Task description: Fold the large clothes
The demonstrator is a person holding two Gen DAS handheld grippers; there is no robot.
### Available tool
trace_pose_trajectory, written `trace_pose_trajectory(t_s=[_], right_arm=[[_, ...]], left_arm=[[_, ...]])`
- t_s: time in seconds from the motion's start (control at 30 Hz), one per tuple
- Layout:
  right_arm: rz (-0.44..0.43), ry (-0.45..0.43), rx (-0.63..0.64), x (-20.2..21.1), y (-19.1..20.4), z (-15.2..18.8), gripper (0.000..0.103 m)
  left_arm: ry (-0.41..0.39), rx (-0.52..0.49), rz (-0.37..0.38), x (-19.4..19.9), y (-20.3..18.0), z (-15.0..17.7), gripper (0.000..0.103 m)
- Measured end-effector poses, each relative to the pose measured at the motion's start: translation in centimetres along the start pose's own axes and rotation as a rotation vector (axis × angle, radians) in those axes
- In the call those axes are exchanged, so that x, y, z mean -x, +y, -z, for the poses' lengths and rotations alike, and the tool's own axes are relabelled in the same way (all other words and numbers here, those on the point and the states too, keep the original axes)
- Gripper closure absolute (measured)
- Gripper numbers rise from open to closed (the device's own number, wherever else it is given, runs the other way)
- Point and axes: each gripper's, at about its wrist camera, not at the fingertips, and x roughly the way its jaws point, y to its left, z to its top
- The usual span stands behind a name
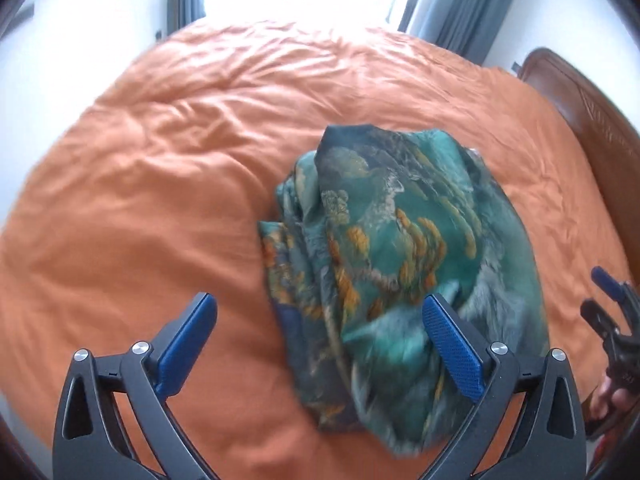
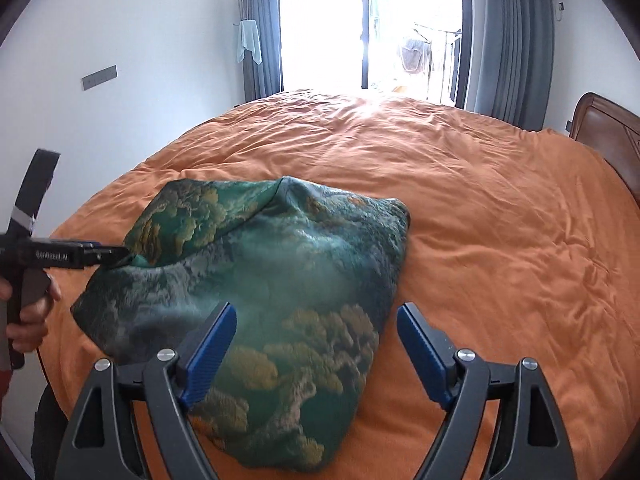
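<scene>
A teal-green garment [image 1: 400, 240] with a gold landscape print lies folded in a bundle on the orange bed cover [image 1: 160, 180]. My left gripper [image 1: 319, 303] hovers over its near left edge, jaws wide apart, with nothing pressed between the blue pads. In the right wrist view the garment [image 2: 280, 280] spreads wider. The left gripper [image 2: 100, 256] comes in from the left there, its tip at the edge of a raised flap. My right gripper [image 2: 316, 309] stands open above the garment's near side. It also shows at the left wrist view's right edge as the right gripper [image 1: 612, 300].
The orange cover [image 2: 480, 220] stretches far back and right. A wooden headboard [image 2: 608, 124] bounds the right side. Grey curtains [image 2: 508, 40] frame a bright balcony door. A person's hand [image 2: 28, 320] holds the left gripper's handle at the bed's left edge.
</scene>
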Motion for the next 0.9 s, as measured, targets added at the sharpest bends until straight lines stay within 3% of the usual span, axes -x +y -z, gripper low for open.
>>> trace_pose_trajectory(t_s=[0.07, 0.13, 0.27, 0.4, 0.5, 0.6, 0.67, 0.73, 0.9], right_arm=[[-0.007, 0.007, -0.015, 1.0, -0.2, 1.5, 0.019], [-0.011, 0.034, -0.042, 1.7, -0.2, 3.1, 0.019], [-0.027, 0.062, -0.081, 2.9, -0.1, 6.0, 0.019], [-0.051, -0.01, -0.112, 5.6, -0.8, 8.4, 0.019], [-0.073, -0.066, -0.151, 7.3, -2.3, 9.4, 0.019], [-0.073, -0.096, -0.178, 8.5, -3.7, 9.6, 0.019], [-0.075, -0.111, -0.193, 8.9, -4.3, 9.6, 0.018], [-0.077, -0.132, -0.214, 9.3, -4.8, 9.6, 0.018], [-0.167, -0.183, -0.269, 9.8, -4.6, 9.9, 0.015]], left_arm=[[-0.032, -0.038, -0.163, 1.5, -0.5, 1.0, 0.002], [-0.036, -0.087, -0.27, 2.2, -0.3, 2.2, 0.002], [0.071, -0.111, -0.293, 2.2, 0.0, 4.4, 0.002], [0.119, -0.075, -0.232, 2.5, 0.8, 6.2, 0.002], [0.157, -0.017, -0.101, 3.4, 1.7, 6.6, 0.002], [0.118, 0.075, 0.037, 4.8, 2.6, 6.3, 0.002], [0.108, 0.147, 0.102, 5.1, 3.2, 5.4, 0.002], [0.102, 0.189, 0.115, 5.3, 3.7, 4.2, 0.002], [0.09, 0.147, 0.241, 4.6, 2.0, -0.6, 0.002]])
